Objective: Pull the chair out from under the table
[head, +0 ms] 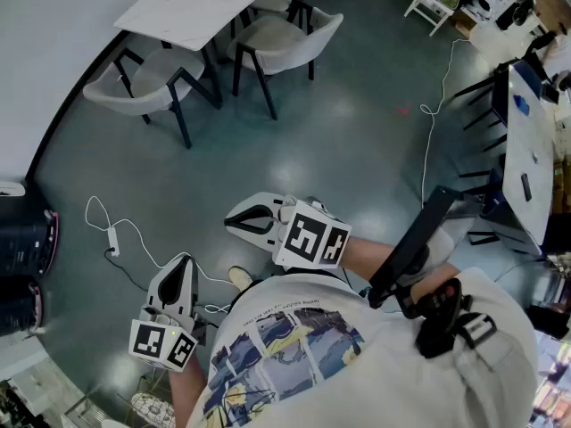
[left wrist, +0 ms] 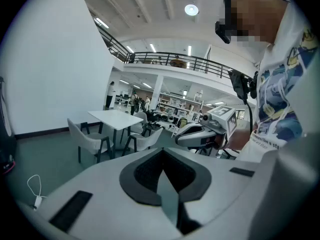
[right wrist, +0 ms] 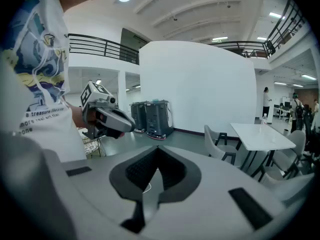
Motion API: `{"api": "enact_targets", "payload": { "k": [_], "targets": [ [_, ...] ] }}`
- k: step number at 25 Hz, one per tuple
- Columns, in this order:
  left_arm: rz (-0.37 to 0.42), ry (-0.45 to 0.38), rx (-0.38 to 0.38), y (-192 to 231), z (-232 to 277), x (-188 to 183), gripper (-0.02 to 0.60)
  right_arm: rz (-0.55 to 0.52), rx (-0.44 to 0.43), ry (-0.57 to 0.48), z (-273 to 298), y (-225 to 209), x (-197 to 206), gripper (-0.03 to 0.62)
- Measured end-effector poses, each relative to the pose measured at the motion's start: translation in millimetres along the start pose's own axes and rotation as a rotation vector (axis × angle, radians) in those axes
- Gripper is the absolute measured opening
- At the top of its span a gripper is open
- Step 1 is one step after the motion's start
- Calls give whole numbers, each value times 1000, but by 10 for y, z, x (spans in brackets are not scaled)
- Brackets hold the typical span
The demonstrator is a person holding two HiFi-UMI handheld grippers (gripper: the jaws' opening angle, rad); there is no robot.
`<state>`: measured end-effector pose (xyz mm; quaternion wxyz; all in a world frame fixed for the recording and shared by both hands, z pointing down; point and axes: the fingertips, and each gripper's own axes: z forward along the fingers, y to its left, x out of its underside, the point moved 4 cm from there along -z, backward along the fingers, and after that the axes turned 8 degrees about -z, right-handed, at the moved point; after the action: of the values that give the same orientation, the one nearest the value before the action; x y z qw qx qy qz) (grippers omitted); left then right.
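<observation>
A white table (head: 201,3) stands far ahead with pale grey chairs at it. One chair (head: 147,83) sits at its left side and another chair (head: 285,38) at its right, both partly tucked under. My left gripper (head: 183,261) and right gripper (head: 229,222) hang close to the person's body, well short of the chairs, both shut and empty. In the left gripper view the table (left wrist: 116,118) and nearest chair (left wrist: 87,139) lie beyond the closed left gripper (left wrist: 162,154). The right gripper view has the table (right wrist: 262,134) and a chair (right wrist: 220,146) at right, past the shut right gripper (right wrist: 157,156).
A white cable with a power strip (head: 111,239) lies on the dark floor to the left. Dark machines (head: 27,239) stand against the curved white wall. Another long table (head: 531,141) with black chairs is at the right, and a cable (head: 433,110) trails toward it.
</observation>
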<state>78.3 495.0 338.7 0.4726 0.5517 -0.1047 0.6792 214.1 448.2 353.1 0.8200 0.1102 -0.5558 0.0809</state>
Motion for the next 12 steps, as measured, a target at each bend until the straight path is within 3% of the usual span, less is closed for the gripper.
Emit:
{"api": "enact_targets", "payload": {
  "k": [7, 12],
  "targets": [
    [-18, -2, -33, -196, 223, 71, 9, -24, 11, 46, -303, -98, 248, 12],
    [-39, -1, -17, -184, 337, 39, 9, -16, 30, 49, -327, -185, 251, 27]
  ]
}}
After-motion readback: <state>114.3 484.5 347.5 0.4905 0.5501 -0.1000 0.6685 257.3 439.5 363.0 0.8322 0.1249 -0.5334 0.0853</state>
